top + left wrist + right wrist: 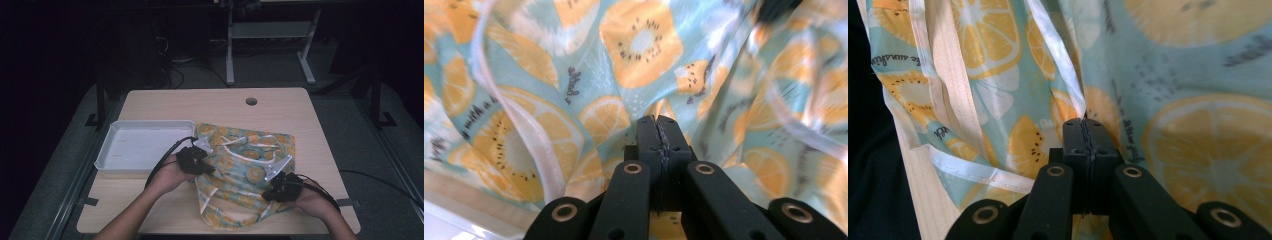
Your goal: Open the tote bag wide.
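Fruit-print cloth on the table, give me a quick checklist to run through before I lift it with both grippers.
1. Left gripper shut on the fruit-print cloth: ok.
2. Right gripper shut on the cloth beside a white ribbon trim: ok.
3. Cloth lies flat: not ok, it is rumpled and folded.
4. White tray apart from the cloth: not ok, the cloth's corner reaches its right rim.
5. Grip deep enough to hold: cannot tell.
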Motion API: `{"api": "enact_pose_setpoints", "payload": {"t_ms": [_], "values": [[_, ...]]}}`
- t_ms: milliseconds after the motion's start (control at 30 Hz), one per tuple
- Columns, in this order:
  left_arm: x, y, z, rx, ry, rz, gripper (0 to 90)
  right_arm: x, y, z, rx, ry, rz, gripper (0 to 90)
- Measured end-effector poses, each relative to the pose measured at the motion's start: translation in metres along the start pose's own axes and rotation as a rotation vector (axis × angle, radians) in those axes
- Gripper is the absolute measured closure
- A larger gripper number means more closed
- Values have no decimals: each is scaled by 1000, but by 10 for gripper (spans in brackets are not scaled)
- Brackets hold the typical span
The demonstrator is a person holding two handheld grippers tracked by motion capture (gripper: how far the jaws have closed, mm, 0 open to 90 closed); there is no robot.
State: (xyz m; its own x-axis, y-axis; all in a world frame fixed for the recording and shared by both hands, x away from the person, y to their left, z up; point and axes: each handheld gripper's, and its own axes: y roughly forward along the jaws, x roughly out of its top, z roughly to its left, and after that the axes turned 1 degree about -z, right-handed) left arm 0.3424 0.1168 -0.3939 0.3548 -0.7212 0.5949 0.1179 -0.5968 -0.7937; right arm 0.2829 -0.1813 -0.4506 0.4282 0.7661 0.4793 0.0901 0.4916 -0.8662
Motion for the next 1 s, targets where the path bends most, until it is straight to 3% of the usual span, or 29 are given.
{"api": "enact_pose_setpoints", "payload": {"t_ms": [100, 533, 733, 1000], "values": [[7, -6, 3, 9, -4, -25, 900, 1, 0, 1, -6, -20, 5, 888], [31, -20, 33, 74, -48, -103, 900, 0, -1, 0, 14, -16, 19, 894], [31, -22, 44, 115, -75, -142, 900, -1, -2, 1, 15, -19, 28, 895], [27, -18, 63, 173, -109, -147, 900, -3, -3, 2, 23, -15, 39, 897]]}}
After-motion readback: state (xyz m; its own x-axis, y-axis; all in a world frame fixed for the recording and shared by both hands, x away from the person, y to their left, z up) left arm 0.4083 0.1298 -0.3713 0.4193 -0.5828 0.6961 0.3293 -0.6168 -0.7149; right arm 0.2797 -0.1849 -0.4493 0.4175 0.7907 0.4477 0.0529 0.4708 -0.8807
